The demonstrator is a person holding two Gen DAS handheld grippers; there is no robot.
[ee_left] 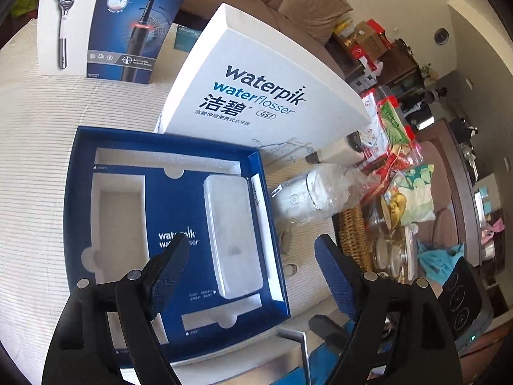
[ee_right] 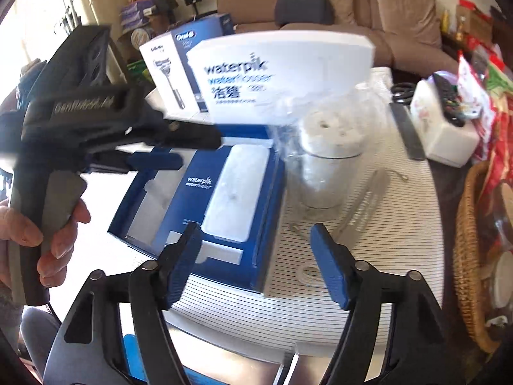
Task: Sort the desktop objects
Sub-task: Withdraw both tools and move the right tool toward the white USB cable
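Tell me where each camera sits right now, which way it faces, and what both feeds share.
Left wrist: on the left gripper, angled down at the open blue box; only its own open jaws show.
Right wrist: on the right gripper, angled down across the table; its open jaws, the left gripper and the hand holding it show.
Shared: blue box, white Waterpik lid, bagged white flosser.

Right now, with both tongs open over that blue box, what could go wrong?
1. The white lid stands tilted behind the blue tray; a nudge might tip it.
2. The water flosser is still in a loose plastic bag, so the right tongs may pinch only slippery film.
3. The left tongs hover close over the frosted case and could knock it out of its slot.
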